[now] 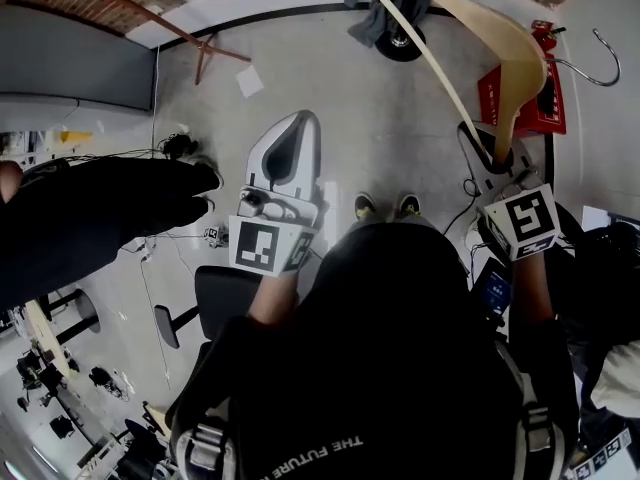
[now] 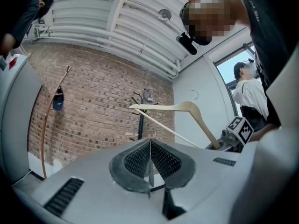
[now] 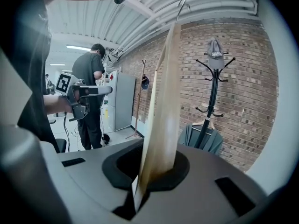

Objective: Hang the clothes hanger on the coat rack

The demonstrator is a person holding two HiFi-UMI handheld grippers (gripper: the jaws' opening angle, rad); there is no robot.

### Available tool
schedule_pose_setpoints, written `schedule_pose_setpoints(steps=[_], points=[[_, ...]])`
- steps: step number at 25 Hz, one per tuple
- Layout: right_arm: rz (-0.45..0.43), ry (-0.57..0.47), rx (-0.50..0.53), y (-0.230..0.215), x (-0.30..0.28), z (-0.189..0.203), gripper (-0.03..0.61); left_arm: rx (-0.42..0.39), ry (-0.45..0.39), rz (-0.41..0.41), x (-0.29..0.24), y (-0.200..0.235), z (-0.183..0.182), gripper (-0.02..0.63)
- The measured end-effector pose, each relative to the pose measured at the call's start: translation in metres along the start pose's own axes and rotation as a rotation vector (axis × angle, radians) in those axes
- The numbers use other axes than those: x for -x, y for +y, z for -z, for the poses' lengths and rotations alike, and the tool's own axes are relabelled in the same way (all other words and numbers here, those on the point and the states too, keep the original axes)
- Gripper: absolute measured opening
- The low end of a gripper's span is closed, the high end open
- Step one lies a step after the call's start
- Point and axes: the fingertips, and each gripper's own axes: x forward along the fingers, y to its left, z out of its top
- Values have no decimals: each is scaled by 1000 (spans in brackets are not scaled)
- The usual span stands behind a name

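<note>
A pale wooden clothes hanger (image 1: 470,28) with a metal hook (image 1: 603,66) is held up by one end in my right gripper (image 1: 492,154), which is shut on it. In the right gripper view the hanger (image 3: 163,111) rises straight from the jaws. The black coat rack (image 3: 212,94) stands by the brick wall ahead and to the right, with a grey cap (image 3: 215,48) on top and a grey garment (image 3: 204,140) on a lower arm. My left gripper (image 1: 292,138) is shut and holds nothing; its pads (image 2: 161,161) meet, and it faces the hanger (image 2: 187,108) and the rack (image 2: 142,118).
A bent wooden stand (image 2: 46,120) with a blue cap leans by the brick wall at the left. A person in black (image 3: 91,97) stands near a grey cabinet (image 3: 120,99). A red box (image 1: 520,98) is at the right wall, and a black stool (image 1: 215,298) is below me.
</note>
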Motion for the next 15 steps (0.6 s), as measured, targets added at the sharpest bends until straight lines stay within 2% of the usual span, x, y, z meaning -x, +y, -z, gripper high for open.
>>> schedule_pose_setpoints(steps=[7,15], points=[[-1,9,13,12,-21,-10,21,-7,22,17,-3,21,6,23],[7,-2,9,-25,-44,-5,21,-46,33,36,-46,23,17,23]])
